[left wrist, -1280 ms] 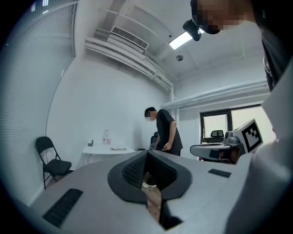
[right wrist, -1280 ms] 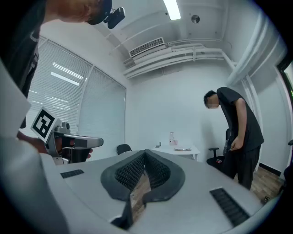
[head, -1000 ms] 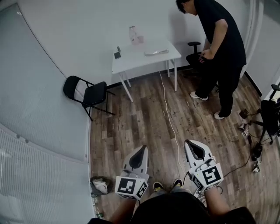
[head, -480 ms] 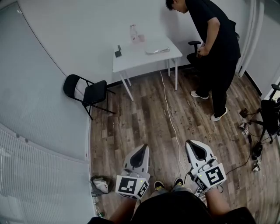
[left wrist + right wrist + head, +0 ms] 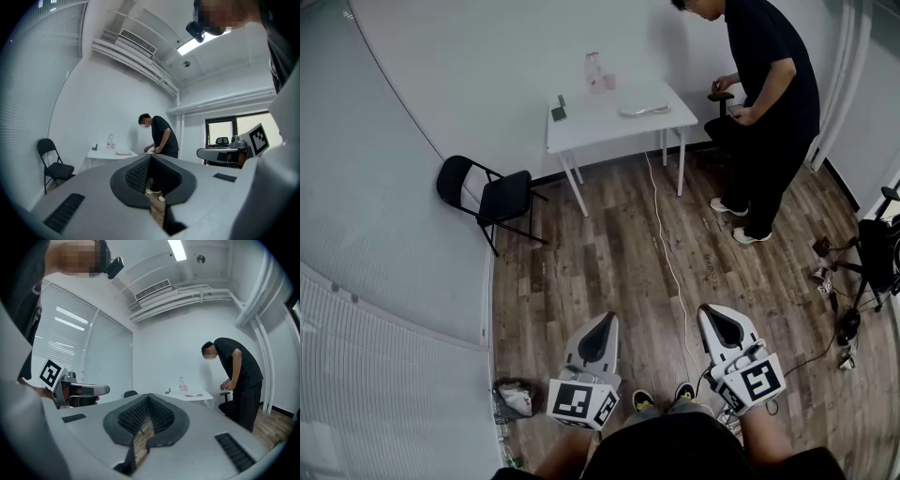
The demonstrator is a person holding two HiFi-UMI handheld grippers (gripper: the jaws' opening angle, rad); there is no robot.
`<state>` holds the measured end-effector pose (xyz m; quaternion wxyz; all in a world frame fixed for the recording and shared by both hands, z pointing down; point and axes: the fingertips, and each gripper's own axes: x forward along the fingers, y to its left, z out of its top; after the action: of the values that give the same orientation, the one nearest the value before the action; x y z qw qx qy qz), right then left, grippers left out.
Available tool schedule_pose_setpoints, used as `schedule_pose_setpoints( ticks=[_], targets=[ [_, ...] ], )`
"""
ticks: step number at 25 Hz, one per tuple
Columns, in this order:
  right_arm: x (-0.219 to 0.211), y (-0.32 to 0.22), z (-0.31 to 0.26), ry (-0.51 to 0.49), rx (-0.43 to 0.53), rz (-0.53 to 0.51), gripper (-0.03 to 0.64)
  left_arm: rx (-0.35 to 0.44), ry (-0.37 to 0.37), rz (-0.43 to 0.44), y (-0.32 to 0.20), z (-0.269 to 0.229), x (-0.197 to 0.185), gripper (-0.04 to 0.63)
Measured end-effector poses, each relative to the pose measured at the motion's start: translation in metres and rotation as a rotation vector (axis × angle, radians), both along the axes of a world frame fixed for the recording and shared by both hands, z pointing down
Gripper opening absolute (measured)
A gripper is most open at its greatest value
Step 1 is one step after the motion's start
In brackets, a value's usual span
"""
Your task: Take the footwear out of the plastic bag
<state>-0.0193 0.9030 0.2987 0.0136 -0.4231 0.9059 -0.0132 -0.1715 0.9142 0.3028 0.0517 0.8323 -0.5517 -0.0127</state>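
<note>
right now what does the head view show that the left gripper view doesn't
Only the head view: a white cable running across the wood floor, and a crumpled bundle on the floor by the wall, which may be the bag. Only the left gripper view: the ceiling light, the air conditioner and a window. Both: the white table, the black folding chair and a person in black standing at the table.
</note>
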Motion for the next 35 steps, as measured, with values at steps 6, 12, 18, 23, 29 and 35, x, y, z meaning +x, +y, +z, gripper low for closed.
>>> schedule_pose_setpoints(
  ticks=[6, 12, 18, 23, 29, 35],
  targets=[
    [-0.022, 0.000, 0.004, 0.016, -0.004, 0.015, 0.017, -0.002, -0.005, -0.007, 0.000, 0.004, -0.029, 0.020],
    [-0.026, -0.009, 0.002, 0.015, 0.003, 0.021, 0.017, -0.005, -0.009, 0.009, -0.011, 0.009, -0.033, 0.020],
    [-0.022, -0.049, 0.004, 0.004, 0.011, 0.028, 0.017, -0.003, -0.021, 0.012, -0.049, 0.009, -0.026, 0.020],
    [-0.015, -0.106, 0.006, -0.020, 0.004, 0.040, 0.017, 0.006, -0.031, 0.011, -0.103, 0.006, -0.024, 0.020],
    [0.002, -0.182, 0.011, -0.021, 0.010, 0.054, 0.017, -0.004, -0.038, 0.011, -0.180, 0.011, -0.014, 0.020],
    [0.028, -0.255, 0.010, -0.010, -0.011, 0.066, 0.017, -0.018, -0.060, -0.009, -0.250, 0.005, 0.007, 0.020]
  ],
)
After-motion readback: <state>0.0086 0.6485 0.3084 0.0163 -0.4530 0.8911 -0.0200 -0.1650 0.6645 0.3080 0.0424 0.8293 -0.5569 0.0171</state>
